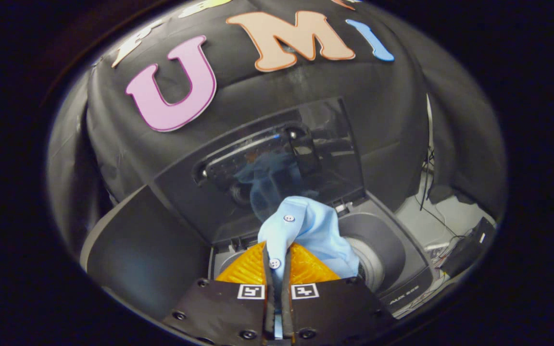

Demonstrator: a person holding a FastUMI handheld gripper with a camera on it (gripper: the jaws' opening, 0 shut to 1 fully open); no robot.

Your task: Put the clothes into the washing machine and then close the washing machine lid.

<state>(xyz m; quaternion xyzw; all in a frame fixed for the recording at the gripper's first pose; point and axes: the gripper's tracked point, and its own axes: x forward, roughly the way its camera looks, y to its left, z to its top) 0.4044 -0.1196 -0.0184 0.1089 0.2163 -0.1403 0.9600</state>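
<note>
My gripper point(277, 262) is shut on a light blue buttoned shirt point(308, 228), whose placket with white buttons is pinched between the orange fingers point(245, 270). The shirt bunches up just ahead of the fingertips and hangs to the right. Below and beyond it lies the round opening of the top-loading washing machine point(378, 250), with a pale drum rim showing. The machine's dark glass lid point(277, 163) stands raised behind the opening and reflects the shirt.
The machine's dark grey top panel point(147, 254) spreads to the left of the fingers. To the right of the machine are a pale floor with cables point(431, 211) and a black box point(469, 247).
</note>
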